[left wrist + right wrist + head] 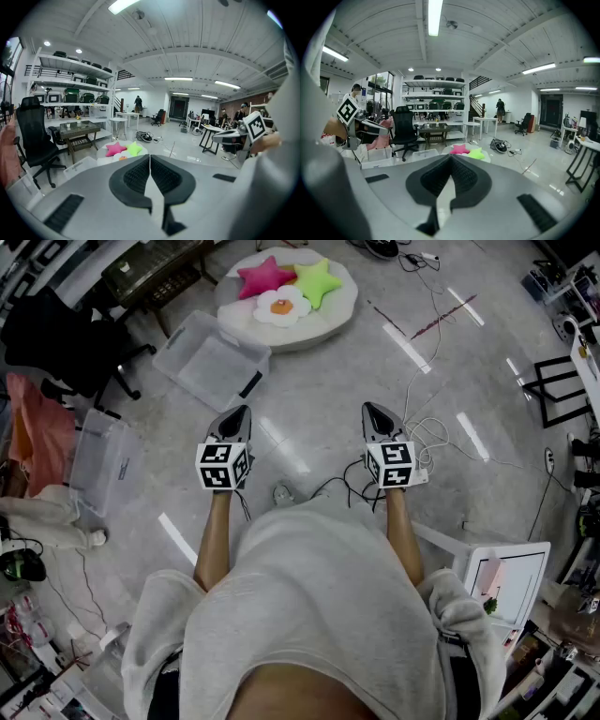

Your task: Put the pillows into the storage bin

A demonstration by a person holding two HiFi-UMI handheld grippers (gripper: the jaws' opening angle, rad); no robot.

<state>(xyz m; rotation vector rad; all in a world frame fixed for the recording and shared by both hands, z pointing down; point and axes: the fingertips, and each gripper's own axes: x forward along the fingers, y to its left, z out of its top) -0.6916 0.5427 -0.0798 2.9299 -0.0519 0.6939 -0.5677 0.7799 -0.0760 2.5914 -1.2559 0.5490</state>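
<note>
No legible text, brand, number. Faint print on clear bin (105, 465): too small to read.

Flower pillow (123, 158) mostly hidden behind left claw (150, 155).

Head view looks steeply down; both gripper views face forward, low — all share the distant pillows (281, 304).

Glossy grey floor (319, 418) under a round white cushion (323, 326), a clear storage bin (211, 362) and loose cables (429, 432).
</note>
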